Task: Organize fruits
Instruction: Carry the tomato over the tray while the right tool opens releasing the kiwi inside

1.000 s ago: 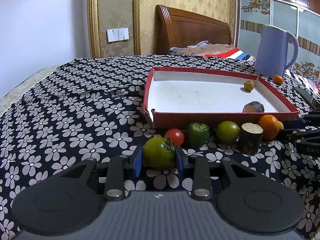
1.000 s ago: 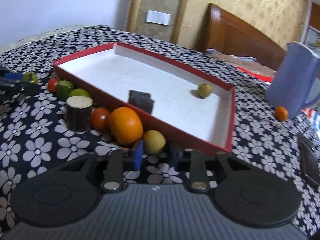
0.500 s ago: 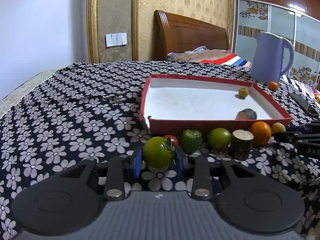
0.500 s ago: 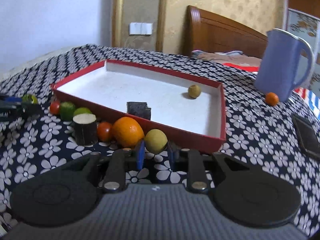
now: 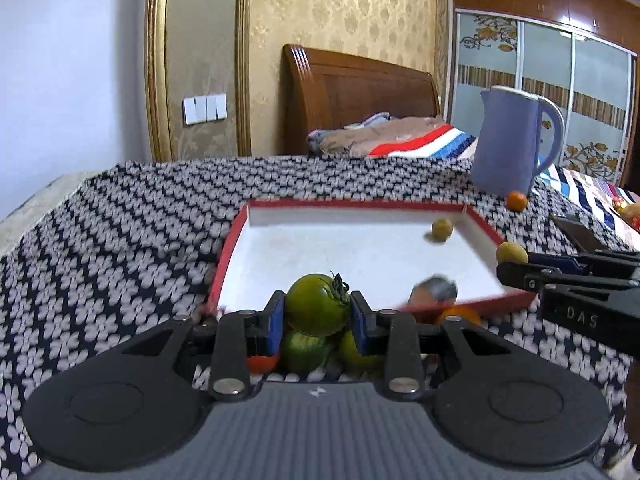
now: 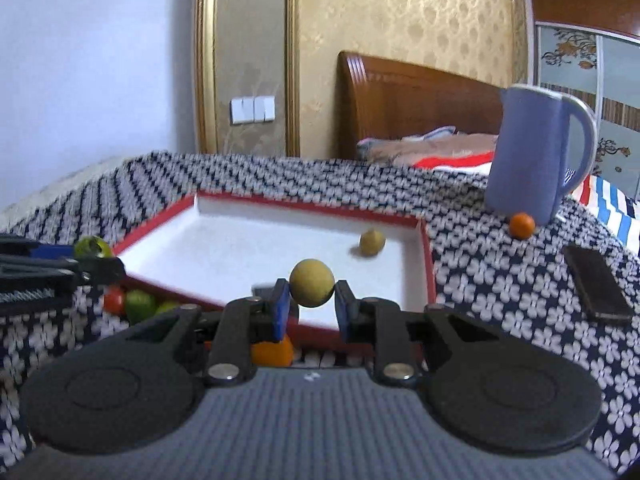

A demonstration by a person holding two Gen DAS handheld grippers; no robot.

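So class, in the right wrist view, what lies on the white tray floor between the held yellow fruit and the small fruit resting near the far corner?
Nothing: bare tray floor separates the yellow fruit from the small fruit.

Both cameras sit low on the grippers, close above the near edge of the flowered bedspread point(image 5: 120, 240), facing the headboard point(image 5: 360, 92). The left view looks from the tray's point(image 5: 228, 256) near left corner, the right view from farther right. Both share the tray, the blue jug point(image 6: 536, 156) and each other's gripper.
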